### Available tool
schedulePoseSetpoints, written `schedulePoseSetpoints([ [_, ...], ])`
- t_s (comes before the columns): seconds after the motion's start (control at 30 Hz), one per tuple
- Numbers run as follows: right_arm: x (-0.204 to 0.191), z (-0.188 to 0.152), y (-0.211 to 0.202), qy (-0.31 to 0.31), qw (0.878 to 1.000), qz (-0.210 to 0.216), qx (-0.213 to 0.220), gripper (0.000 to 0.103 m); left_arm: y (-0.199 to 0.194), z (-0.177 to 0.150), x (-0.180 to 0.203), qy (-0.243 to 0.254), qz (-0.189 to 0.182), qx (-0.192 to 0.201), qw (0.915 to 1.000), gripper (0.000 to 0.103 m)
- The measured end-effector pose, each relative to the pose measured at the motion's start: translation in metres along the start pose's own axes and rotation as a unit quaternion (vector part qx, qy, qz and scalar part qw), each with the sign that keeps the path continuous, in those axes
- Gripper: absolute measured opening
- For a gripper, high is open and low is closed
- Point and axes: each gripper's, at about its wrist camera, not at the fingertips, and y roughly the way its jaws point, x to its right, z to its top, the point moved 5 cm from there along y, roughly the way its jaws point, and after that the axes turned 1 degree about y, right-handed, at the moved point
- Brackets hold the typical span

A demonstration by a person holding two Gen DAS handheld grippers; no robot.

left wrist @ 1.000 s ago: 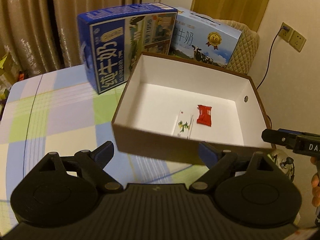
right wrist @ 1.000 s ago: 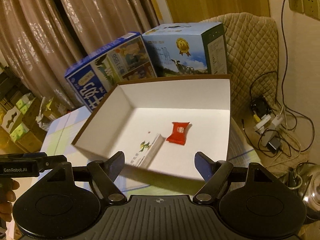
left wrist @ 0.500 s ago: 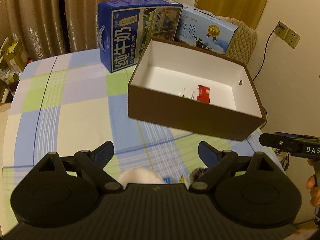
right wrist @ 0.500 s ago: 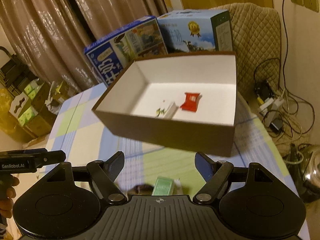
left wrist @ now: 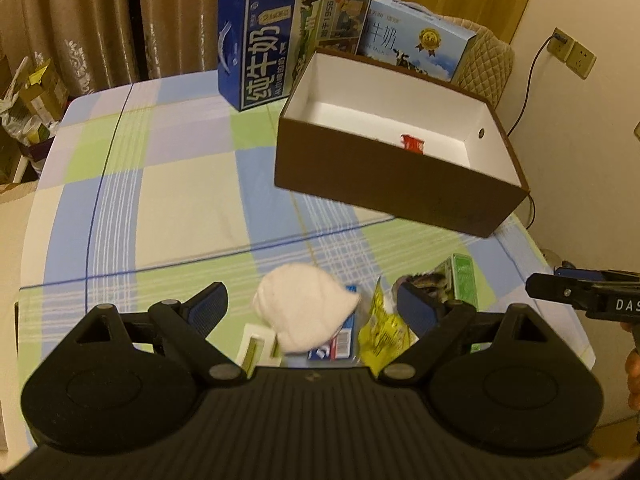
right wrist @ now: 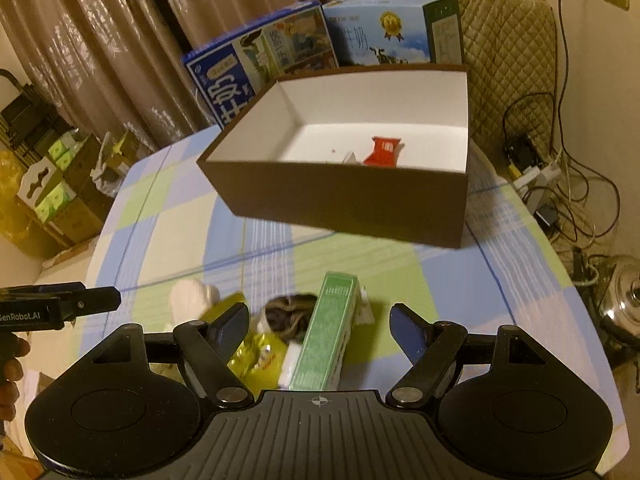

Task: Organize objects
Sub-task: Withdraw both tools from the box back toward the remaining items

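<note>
You hold both grippers level above a heap of loose items at the near edge of the checked worktop (left wrist: pixel 168 184), left gripper (left wrist: pixel 310 306) over a white cloth bundle (left wrist: pixel 304 312), right gripper (right wrist: pixel 320 322) over a green carton (right wrist: pixel 328 340), jaws on each spread wide and gripping nothing. The brown box (right wrist: pixel 348 200), apparently the collecting bin, sits further back before two milk cartons (left wrist: pixel 288 40), already holding a red sachet (right wrist: pixel 384 152).

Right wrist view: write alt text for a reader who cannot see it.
The open right gripper hovers over a green carton, yellow packet and white cloth on a checked tablecloth. Beyond, a brown box holds a red packet.
</note>
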Motion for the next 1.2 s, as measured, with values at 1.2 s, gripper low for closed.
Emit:
schedulePoseSetpoints([
  [1.2,-0.034,-0.067,0.032,-0.022,0.996,-0.017,-0.088,0.075,0.013,-0.071,-0.041,0.004,0.02,-0.079,0.9967,0.089],
])
